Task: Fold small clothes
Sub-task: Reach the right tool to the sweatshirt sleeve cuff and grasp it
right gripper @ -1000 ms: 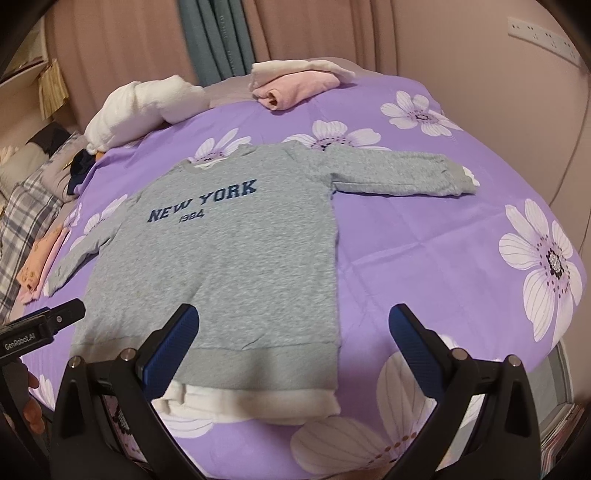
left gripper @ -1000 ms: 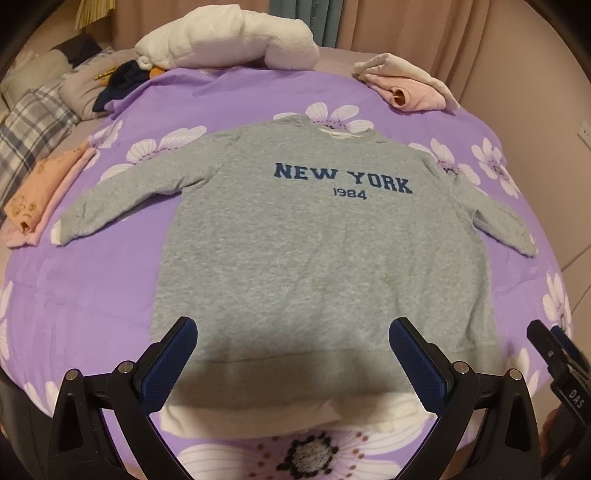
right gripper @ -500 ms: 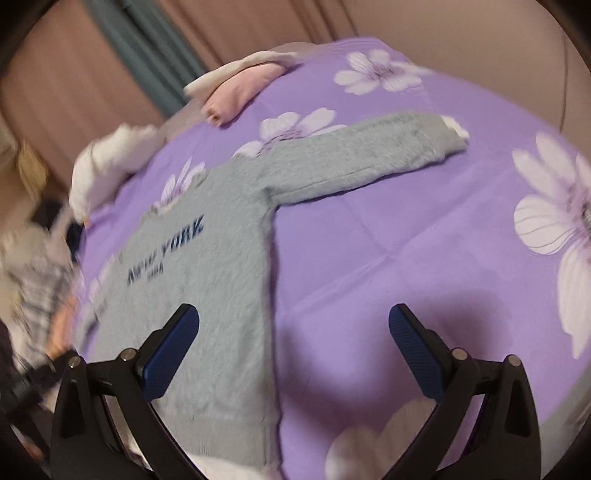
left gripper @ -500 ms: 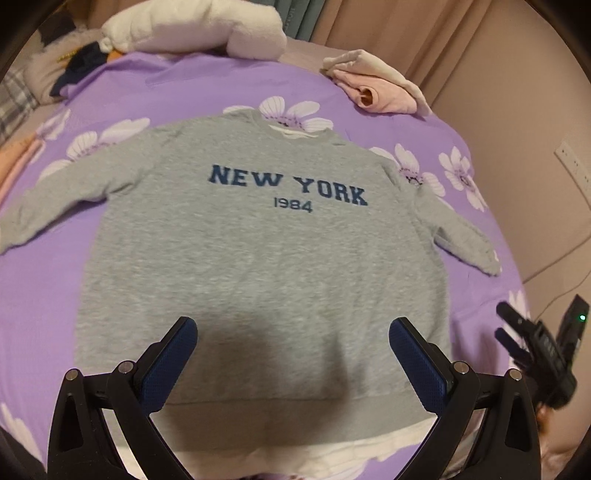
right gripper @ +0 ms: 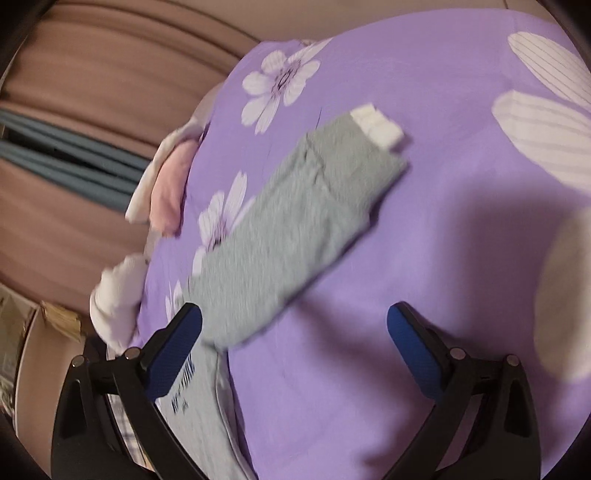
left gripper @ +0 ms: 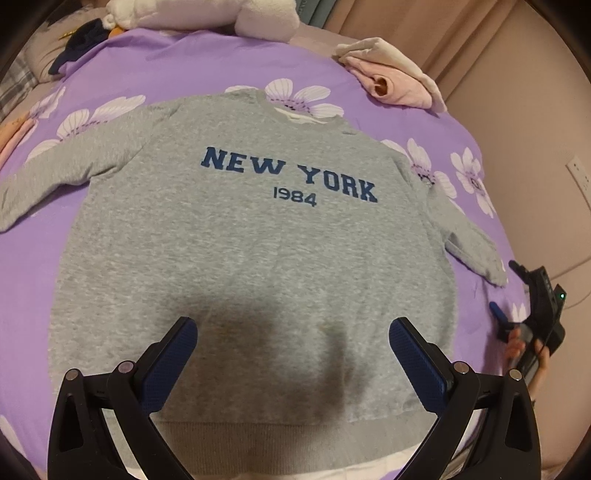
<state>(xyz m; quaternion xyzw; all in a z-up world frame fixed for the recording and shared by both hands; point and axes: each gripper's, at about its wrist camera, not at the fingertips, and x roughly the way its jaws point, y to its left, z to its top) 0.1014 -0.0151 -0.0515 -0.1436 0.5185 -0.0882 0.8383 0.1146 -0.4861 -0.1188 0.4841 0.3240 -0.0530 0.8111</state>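
While the left gripper (left gripper: 291, 343) moved in over the sweatshirt (left gripper: 255, 258) lying flat on the bed (left gripper: 207, 66), jaws wide, empty, the right gripper (right gripper: 295, 332) swung to the sleeve (right gripper: 295, 236), also spread, w/ nothing held. Prob sleeve fold first.

Setting: a home bedroom. Evidence: a bed spread with a purple sheet (left gripper: 221, 62) printed with large white flowers, reaching to the bed's edges; a white pillow or bundled bedding (left gripper: 207, 16) at the far edge; folded pink and cream garments (left gripper: 391, 77) at the far right corner; a dark garment (left gripper: 79, 40) and plaid fabric (left gripper: 13, 86) at the far left corner; pinkish-brown curtains (right gripper: 92, 74) with a blue-grey panel (right gripper: 66, 162) beyond the bed; a wall socket (left gripper: 580, 173) at right.
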